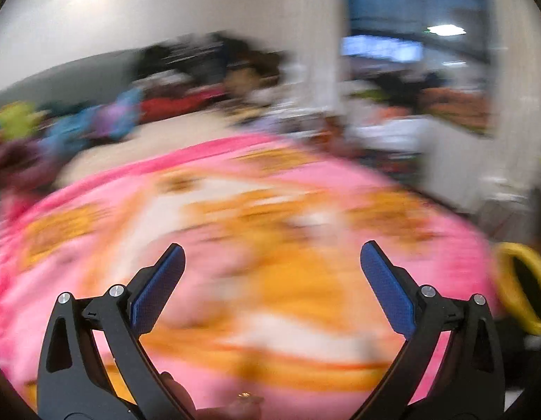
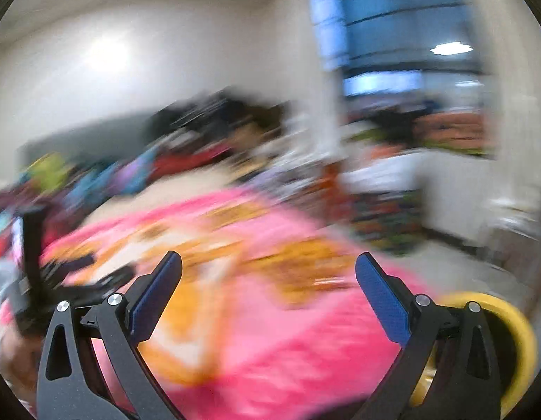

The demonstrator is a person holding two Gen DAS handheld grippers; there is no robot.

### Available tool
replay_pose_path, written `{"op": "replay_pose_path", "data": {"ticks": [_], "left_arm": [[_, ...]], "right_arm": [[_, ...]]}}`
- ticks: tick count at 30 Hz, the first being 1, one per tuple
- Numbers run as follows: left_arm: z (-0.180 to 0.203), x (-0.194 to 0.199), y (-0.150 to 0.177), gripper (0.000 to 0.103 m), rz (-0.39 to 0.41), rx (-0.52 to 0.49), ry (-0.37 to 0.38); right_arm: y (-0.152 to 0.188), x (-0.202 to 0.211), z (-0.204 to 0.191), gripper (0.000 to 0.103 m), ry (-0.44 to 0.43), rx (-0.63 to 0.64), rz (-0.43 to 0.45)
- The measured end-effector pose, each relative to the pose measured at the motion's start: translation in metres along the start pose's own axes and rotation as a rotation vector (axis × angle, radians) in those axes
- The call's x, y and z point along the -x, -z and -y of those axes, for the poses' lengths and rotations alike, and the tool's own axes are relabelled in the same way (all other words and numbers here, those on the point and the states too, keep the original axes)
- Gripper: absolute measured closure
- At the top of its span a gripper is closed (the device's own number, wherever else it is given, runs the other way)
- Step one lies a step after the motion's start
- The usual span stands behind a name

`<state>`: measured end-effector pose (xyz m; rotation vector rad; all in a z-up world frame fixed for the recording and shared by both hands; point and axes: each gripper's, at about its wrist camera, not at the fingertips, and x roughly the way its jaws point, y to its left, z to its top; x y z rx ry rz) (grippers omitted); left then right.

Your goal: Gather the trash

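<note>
Both of your grippers are empty. The left gripper (image 1: 272,262) has its blue pads (image 1: 158,292) spread wide with nothing between them, and the right gripper (image 2: 268,273) is spread just as wide and holds nothing either.

As for progress, you look to be at or near the start, or between pickups: nothing is being carried, and no trash can be made out in either view. Both pictures are heavily smeared, so a small scrap could well be lying on the blanket (image 1: 445,252) unseen; treat that as unknown, not as cleared.

What does show: the pink and orange blanket fills the space under and ahead of both sets of fingers. The yellow-rimmed bin (image 2: 515,336), probably where the trash goes, sits just beyond your right gripper's right finger, partly hidden behind it. In the left wrist view the same rim (image 1: 522,287) lies well outside the left gripper's right finger, at the blanket's edge. Past the right gripper's left finger you can see the other gripper's black frame (image 2: 34,262).

So the trash itself is not between or near either pair of fingers as far as these views tell. What is left is finding a piece, closing on it and carrying it to the bin.
</note>
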<state>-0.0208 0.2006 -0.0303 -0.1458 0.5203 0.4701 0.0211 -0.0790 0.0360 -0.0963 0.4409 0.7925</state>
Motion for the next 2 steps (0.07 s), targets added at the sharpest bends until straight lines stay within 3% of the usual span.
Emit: {"op": "replay_pose_path", "data": {"ticks": [2], "left_arm": [[-0.062, -0.017, 0.007, 0.011, -0.055, 0.061, -0.164]], "right_arm": [[-0.004, -0.076, -0.055, 0.006, -0.199, 0.049, -0.171]]}}
